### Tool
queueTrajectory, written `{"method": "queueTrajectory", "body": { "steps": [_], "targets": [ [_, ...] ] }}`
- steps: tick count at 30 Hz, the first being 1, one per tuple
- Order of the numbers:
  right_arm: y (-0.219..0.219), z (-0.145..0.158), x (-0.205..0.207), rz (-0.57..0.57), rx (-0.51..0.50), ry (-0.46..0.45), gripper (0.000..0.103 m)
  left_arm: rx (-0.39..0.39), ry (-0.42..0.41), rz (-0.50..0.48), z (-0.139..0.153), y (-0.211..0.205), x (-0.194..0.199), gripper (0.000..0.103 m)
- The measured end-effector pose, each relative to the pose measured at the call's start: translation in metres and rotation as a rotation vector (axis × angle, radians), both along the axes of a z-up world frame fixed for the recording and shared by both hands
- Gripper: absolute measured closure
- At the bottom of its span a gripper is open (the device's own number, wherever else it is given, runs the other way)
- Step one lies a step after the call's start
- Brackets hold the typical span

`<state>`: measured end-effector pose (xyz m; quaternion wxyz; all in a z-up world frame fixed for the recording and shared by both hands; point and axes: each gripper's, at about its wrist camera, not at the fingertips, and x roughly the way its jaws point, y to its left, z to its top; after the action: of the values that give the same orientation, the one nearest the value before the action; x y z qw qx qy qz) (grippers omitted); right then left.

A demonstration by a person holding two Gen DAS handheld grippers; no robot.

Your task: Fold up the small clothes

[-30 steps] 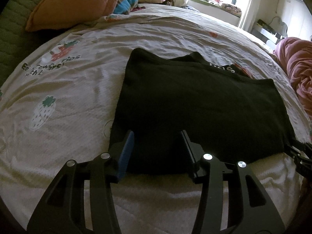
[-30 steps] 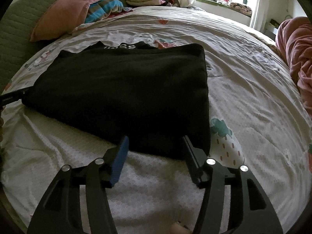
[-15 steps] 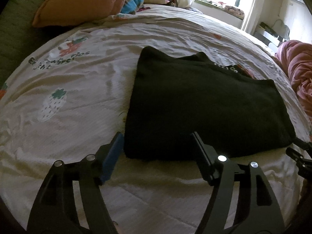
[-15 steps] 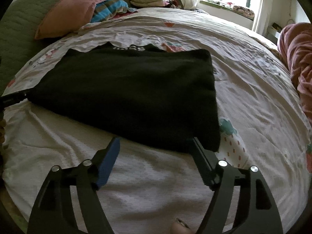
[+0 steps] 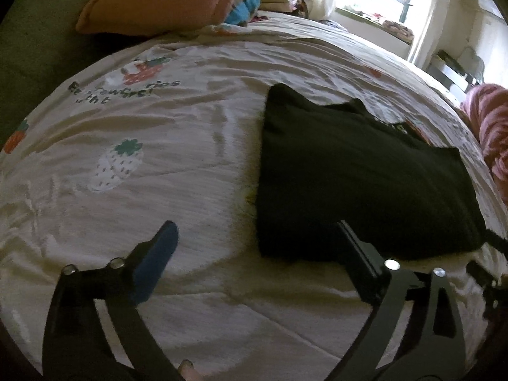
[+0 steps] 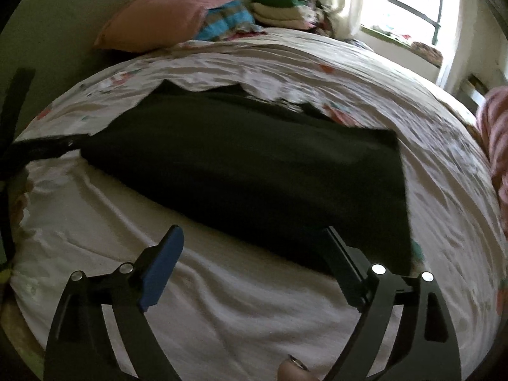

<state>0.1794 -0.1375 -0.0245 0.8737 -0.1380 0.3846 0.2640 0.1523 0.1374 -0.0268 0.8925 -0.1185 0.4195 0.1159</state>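
A black garment (image 5: 355, 174) lies folded flat into a rectangle on the strawberry-print bedspread (image 5: 143, 146). My left gripper (image 5: 254, 233) hovers at the garment's near left corner; its jaws are opening wide with nothing pressed between them. The same black garment (image 6: 254, 171) fills the middle of the right wrist view. There my right gripper (image 6: 252, 238) sits just in front of the garment's near edge, jaws opening, pads free of the cloth. The other gripper's tip (image 6: 38, 149) shows at the garment's left corner.
A pink pillow (image 5: 158, 0) and a stack of folded clothes (image 6: 279, 8) lie at the head of the bed. A pink striped blanket (image 5: 489, 133) is bunched at the right edge. A bright window (image 6: 409, 3) stands behind.
Both grippers have let go of the garment's near edge, spread wide and drawn back. The garment lies still on the bed.
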Motion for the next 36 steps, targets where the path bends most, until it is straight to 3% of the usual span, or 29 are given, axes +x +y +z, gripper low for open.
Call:
{"method": "queueTrajectory", "body": {
  "steps": [14,23,28,33,36],
  "targets": [
    [0.135,-0.001,-0.019,0.281,-0.106,-0.129,0.013,-0.029,0.018,0.081,0.003,0.048,0.013,0.01],
    [0.188,-0.022,-0.015,0.342,-0.195,-0.186,0.013,-0.007,0.055,0.073,-0.009,0.058,0.035,0.01],
    [0.205,-0.036,-0.004,0.312,-0.267,-0.214,0.012,0.008,0.067,0.068,-0.012,0.06,0.048,0.01],
    [0.212,-0.042,0.012,0.283,-0.265,-0.223,0.013,0.003,0.072,0.067,-0.014,0.06,0.061,0.01],
    [0.212,-0.042,0.018,0.264,-0.25,-0.252,0.037,-0.019,0.06,0.056,-0.013,0.06,0.069,0.01]
  ]
}}
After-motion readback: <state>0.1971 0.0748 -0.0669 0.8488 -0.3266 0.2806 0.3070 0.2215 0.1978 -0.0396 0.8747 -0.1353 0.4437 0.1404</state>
